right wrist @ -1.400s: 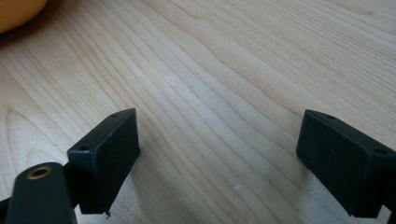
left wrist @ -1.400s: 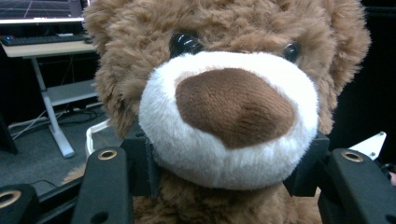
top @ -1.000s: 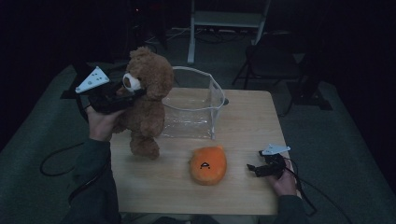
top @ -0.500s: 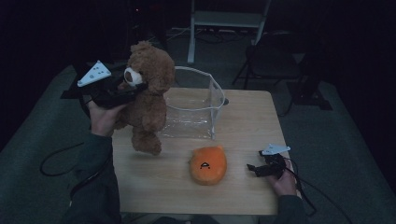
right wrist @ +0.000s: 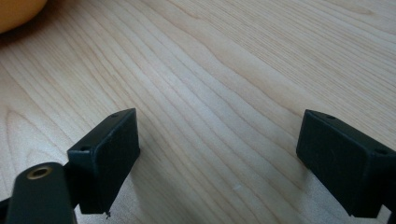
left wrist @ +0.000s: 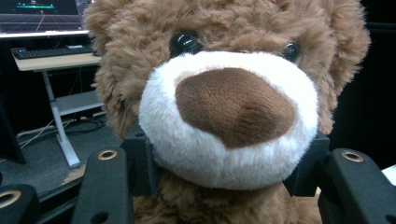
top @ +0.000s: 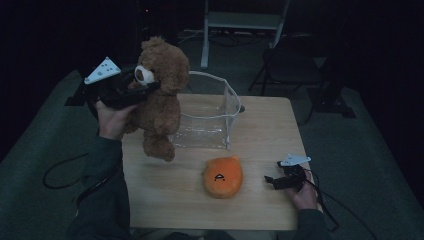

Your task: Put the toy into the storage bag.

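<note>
A brown teddy bear [top: 160,95] hangs in the air over the table's left side, its feet off the wood. My left gripper [top: 142,87] is shut on the bear's head, the black pads [left wrist: 140,163] pressing below its white muzzle [left wrist: 229,116] on both sides. An orange plush toy [top: 223,176] lies on the table near the front. To its right my right gripper [top: 270,181] rests low on the wood, open, with bare table between its pads [right wrist: 109,154].
A clear plastic bin [top: 207,120] stands at the back middle of the wooden table [top: 270,125], just right of the bear. Chair and desk legs [top: 240,20] stand on the dark floor behind. Cables trail off both grippers.
The left gripper has lifted the bear: its feet, near the tabletop a second ago, now hang higher. The right gripper has stayed where it was.
</note>
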A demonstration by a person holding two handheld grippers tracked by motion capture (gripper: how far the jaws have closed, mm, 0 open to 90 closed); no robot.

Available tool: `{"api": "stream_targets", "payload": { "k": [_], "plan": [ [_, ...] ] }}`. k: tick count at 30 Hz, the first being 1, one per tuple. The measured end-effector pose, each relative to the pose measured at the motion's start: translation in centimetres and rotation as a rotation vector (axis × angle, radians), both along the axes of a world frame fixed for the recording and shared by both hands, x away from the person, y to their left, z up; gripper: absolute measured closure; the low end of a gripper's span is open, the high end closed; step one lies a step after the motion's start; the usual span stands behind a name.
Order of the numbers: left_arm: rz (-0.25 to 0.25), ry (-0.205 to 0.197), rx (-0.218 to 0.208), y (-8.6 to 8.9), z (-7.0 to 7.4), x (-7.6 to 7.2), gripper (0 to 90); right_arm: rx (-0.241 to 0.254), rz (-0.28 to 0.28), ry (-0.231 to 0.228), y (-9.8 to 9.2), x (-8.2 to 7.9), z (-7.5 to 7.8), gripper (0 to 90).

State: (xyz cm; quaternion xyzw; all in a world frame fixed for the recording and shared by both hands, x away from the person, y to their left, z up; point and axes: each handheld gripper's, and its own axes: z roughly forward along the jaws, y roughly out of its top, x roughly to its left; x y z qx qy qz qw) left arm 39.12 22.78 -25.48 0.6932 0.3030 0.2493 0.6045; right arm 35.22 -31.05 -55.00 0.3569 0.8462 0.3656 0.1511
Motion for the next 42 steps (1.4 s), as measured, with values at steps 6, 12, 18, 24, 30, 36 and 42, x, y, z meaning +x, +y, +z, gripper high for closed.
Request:
{"api": "stream_targets", "payload": {
  "k": [6,12,18,24,30,36,42],
  "plan": [
    [0.008,-0.002,0.003,-0.3,0.4,0.4,41.8,0.0,0.0,0.0,0.0,0.0,0.0,12.5],
    [0.012,0.001,0.007,-0.6,0.7,0.9,41.8,0.0,0.001,-0.001,0.0,0.0,0.0,12.5],
    [0.024,0.0,0.002,-0.7,1.1,1.4,41.8,0.0,0.001,-0.001,0.0,0.0,0.0,12.5],
    [0.035,-0.005,0.005,-0.8,1.6,1.7,41.8,0.0,0.0,-0.001,0.0,0.0,0.0,12.5],
    [0.043,-0.013,0.001,-0.9,2.1,1.9,41.8,0.0,-0.002,0.0,0.0,0.0,0.0,12.5],
    [0.042,-0.031,-0.011,-0.9,2.6,2.3,41.8,0.001,-0.003,0.0,0.0,0.0,0.0,12.5],
    [0.05,-0.038,-0.009,-1.1,3.0,2.8,41.8,0.001,-0.003,0.0,0.0,0.0,0.0,12.5]
  ]
}}
